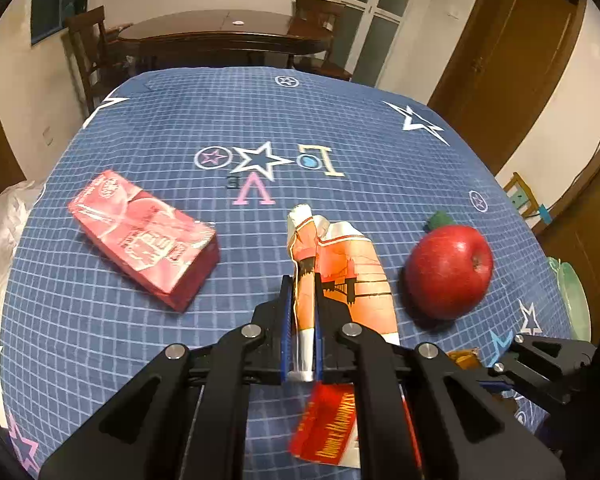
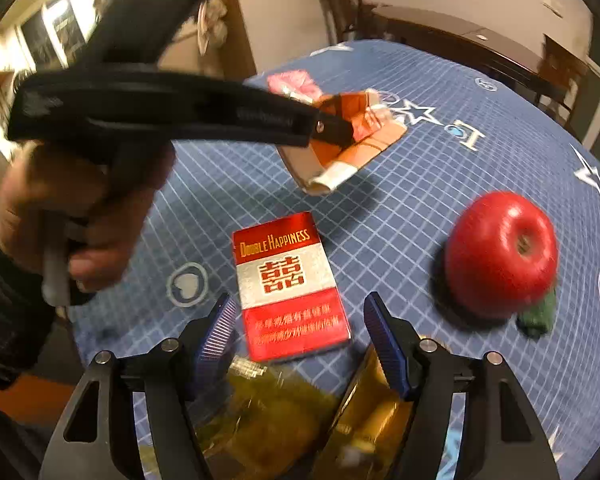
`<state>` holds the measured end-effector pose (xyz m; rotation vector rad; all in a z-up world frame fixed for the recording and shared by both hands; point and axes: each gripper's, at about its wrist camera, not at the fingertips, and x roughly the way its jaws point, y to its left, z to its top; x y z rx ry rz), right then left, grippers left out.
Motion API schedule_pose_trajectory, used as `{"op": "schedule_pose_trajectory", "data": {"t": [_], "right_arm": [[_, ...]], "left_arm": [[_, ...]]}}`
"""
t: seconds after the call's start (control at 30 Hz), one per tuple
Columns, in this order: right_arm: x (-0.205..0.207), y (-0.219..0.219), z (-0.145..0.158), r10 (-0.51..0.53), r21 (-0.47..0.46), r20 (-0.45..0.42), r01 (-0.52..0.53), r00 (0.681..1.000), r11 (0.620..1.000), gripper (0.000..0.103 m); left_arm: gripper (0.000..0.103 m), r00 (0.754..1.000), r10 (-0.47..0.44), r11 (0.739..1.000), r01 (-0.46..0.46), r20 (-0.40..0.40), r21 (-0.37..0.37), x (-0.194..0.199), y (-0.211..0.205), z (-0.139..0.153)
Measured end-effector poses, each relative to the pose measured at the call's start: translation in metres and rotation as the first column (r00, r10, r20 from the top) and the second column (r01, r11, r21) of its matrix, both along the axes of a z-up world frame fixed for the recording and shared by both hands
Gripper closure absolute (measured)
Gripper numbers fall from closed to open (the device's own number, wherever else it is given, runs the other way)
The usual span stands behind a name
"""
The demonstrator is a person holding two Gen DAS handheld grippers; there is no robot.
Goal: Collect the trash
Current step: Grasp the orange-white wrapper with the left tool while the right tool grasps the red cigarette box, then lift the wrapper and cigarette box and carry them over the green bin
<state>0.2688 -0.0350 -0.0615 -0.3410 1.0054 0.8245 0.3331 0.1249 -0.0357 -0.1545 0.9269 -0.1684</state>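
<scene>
An orange wrapper (image 1: 332, 264) is clamped between the closed jaws of the left gripper (image 1: 302, 280) and is seen raised above the blue cloth (image 1: 260, 120) near the table's middle; a red packet (image 2: 288, 284) lies flat just ahead of the right gripper (image 2: 300, 320), whose jaws stand apart and empty; a yellow wrapper (image 2: 268, 412) lies beneath them; a pink box (image 1: 144, 240) is noted to the left, an apple (image 1: 450, 272) to the right.

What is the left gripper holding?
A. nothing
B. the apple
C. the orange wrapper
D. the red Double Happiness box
C: the left gripper has its jaws pinched shut on the orange wrapper, while the apple and the box lie on the table untouched.
</scene>
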Motion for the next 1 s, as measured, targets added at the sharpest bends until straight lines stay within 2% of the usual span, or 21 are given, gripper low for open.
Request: {"op": "schedule_pose_trajectory", "data": {"t": [0.27, 0.33, 0.4, 0.47, 0.7, 0.83, 1.0], "right_arm": [[0.008, 0.029, -0.019, 0.06, -0.113, -0.018, -0.061, 0.998, 0.992, 0.035], [0.01, 0.031, -0.02, 0.059, -0.119, -0.009, -0.059, 0.998, 0.991, 0.037], [0.006, 0.037, -0.021, 0.054, -0.116, 0.002, -0.053, 0.999, 0.992, 0.044], [0.006, 0.038, -0.02, 0.035, -0.106, 0.025, -0.032, 0.999, 0.994, 0.044], [-0.005, 0.017, 0.004, -0.067, 0.032, 0.103, 0.064, 0.992, 0.997, 0.044], [-0.021, 0.001, 0.019, -0.13, 0.094, 0.155, 0.116, 0.979, 0.989, 0.044], [-0.039, -0.025, 0.042, -0.242, 0.189, 0.244, 0.198, 0.939, 0.962, 0.044]], "left_arm": [[0.096, 1.0, 0.025, 1.0, -0.025, -0.003, -0.016, 0.004, 0.016, -0.006], [0.096, 1.0, 0.026, 0.999, -0.026, 0.0, -0.02, 0.004, 0.018, -0.005], [0.096, 1.0, 0.028, 0.999, -0.028, 0.005, -0.021, 0.003, 0.018, -0.005], [0.096, 0.999, 0.034, 0.999, -0.034, 0.015, -0.018, 0.002, 0.019, -0.003], [0.096, 0.992, 0.102, 0.994, -0.099, 0.075, -0.042, -0.018, 0.03, 0.005], [0.096, 0.979, 0.159, 0.987, -0.156, 0.13, -0.033, -0.031, 0.035, 0.017], [0.096, 0.955, 0.184, 0.982, -0.19, 0.232, 0.003, -0.058, 0.026, 0.039]]}}
